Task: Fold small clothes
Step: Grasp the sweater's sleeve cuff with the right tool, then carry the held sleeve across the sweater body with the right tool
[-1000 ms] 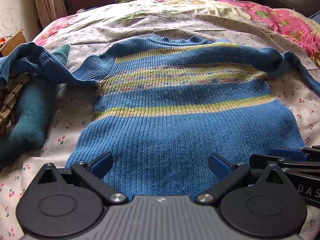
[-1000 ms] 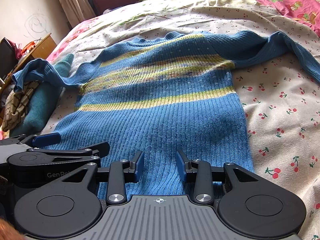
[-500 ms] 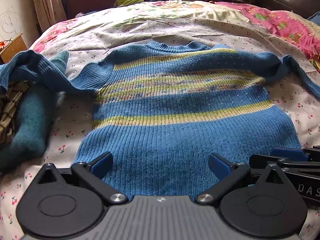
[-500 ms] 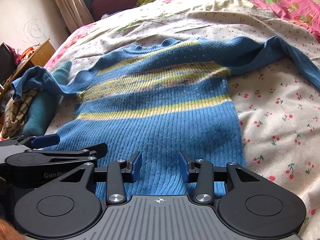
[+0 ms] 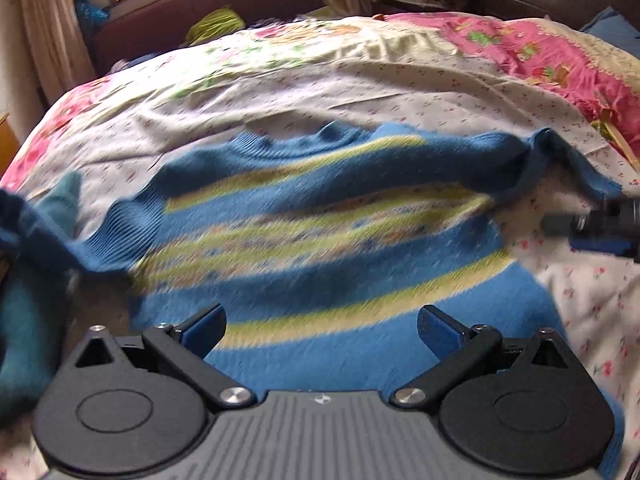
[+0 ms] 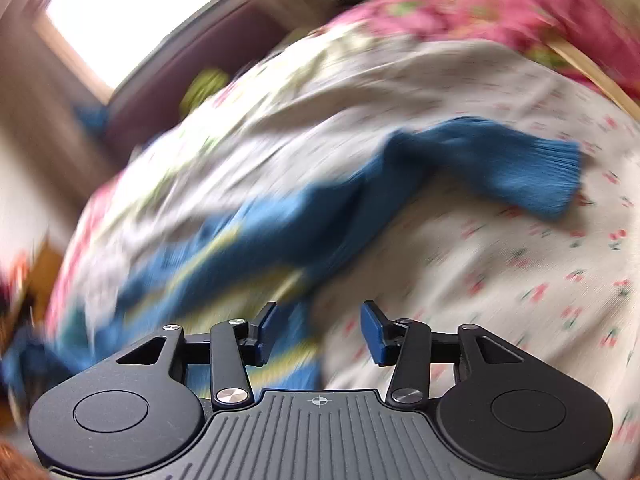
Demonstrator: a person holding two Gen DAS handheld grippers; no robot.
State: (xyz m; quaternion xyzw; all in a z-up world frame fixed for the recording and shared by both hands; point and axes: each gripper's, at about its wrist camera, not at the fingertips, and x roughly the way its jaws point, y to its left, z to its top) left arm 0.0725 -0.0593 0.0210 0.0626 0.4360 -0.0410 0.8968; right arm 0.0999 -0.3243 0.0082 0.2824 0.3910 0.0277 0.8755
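A small blue knitted sweater [image 5: 320, 248] with yellow-green stripes lies flat on the bed, neck away from me. My left gripper [image 5: 320, 332] hovers over its lower body, jaws wide open and empty. In the blurred right wrist view the sweater's right sleeve [image 6: 492, 164] stretches out over the sheet, ribbed cuff at its end. My right gripper [image 6: 318, 332] hangs above the sweater's right edge [image 6: 280, 248] and the sheet, its jaws opening with nothing between them. It also shows at the right edge of the left wrist view as the right gripper [image 5: 600, 226], beside the sleeve.
The bed wears a white cherry-print sheet [image 5: 580, 300] with a pink floral quilt [image 5: 540, 52] at the far right. A teal garment [image 5: 28, 320] lies left of the sweater under its left sleeve [image 5: 36, 224]. A dark headboard [image 5: 192, 12] and window stand behind.
Both grippers moved up along the sweater. The right one swung and rolled out to the sweater's right side and its jaws spread wider. The left jaws stayed wide.
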